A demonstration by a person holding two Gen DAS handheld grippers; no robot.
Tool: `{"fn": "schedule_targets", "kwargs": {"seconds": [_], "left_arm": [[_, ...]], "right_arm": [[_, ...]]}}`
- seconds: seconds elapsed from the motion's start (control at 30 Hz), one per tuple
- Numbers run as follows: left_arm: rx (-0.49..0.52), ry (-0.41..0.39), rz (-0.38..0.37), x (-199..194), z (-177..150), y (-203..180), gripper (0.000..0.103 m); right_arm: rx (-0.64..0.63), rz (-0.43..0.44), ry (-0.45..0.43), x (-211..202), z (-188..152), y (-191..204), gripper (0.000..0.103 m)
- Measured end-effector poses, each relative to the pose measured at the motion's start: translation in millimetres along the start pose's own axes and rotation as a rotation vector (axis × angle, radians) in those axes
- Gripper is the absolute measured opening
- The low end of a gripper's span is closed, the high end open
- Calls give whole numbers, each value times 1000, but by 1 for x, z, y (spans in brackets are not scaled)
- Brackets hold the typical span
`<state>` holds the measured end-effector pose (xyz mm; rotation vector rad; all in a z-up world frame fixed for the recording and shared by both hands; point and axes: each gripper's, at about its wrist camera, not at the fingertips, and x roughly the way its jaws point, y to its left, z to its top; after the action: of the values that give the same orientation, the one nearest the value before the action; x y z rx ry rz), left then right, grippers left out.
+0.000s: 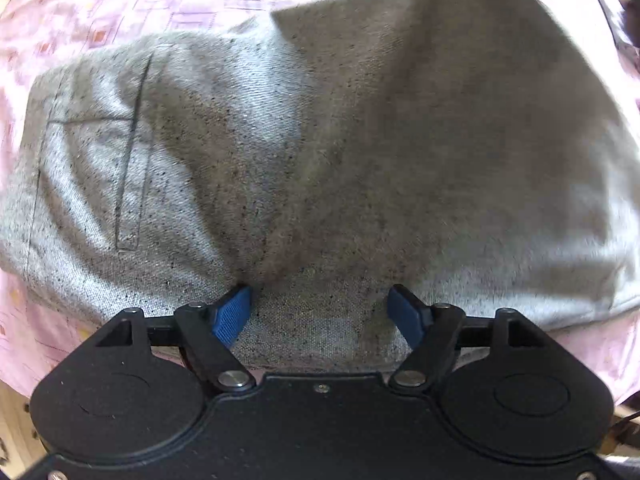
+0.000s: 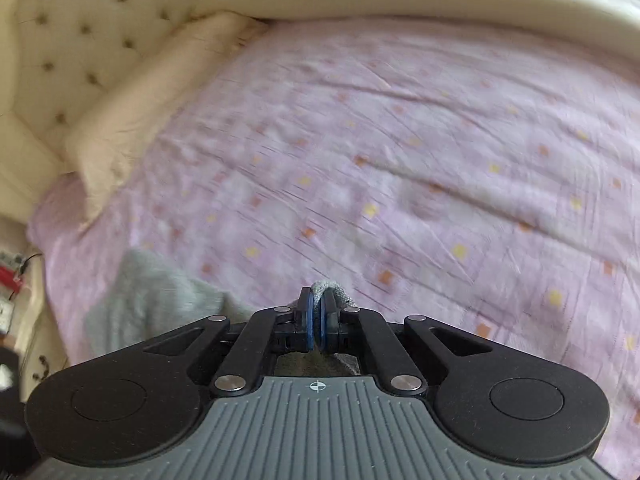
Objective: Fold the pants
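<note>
Grey speckled pants (image 1: 320,140) lie on the pink bed sheet (image 1: 100,0) and fill the left wrist view, with a back pocket (image 1: 92,176) at the left. A part of the cloth rises toward the upper right. My left gripper (image 1: 320,304) is open, its blue pads (image 1: 232,316) resting on the near edge of the pants, nothing held between them. My right gripper (image 2: 318,312) is shut on a fold of the grey pants (image 2: 336,290) and holds it above the bed. More grey cloth (image 2: 152,300) hangs at its lower left.
The pink patterned sheet (image 2: 400,160) spreads ahead of the right gripper. A cream pillow (image 2: 152,108) and a tufted cream headboard (image 2: 80,32) stand at the far left. A bedside stand with small items (image 2: 12,276) is at the left edge.
</note>
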<state>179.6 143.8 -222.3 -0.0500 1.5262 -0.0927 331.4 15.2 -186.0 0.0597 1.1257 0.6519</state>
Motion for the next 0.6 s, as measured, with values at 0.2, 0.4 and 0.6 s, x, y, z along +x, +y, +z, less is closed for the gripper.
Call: {"fn": "schedule_targets", "kwargs": {"seconds": [0.2, 0.4, 0.6], "left_arm": [[65, -5, 45, 1, -10, -12, 78], [41, -44, -9, -34, -10, 4, 60], [-24, -258, 39, -67, 33, 31, 60]], "right_arm": [[126, -76, 14, 25, -7, -30, 12], [302, -12, -185, -34, -1, -45, 13], [199, -12, -131, -53, -40, -13, 13]]}}
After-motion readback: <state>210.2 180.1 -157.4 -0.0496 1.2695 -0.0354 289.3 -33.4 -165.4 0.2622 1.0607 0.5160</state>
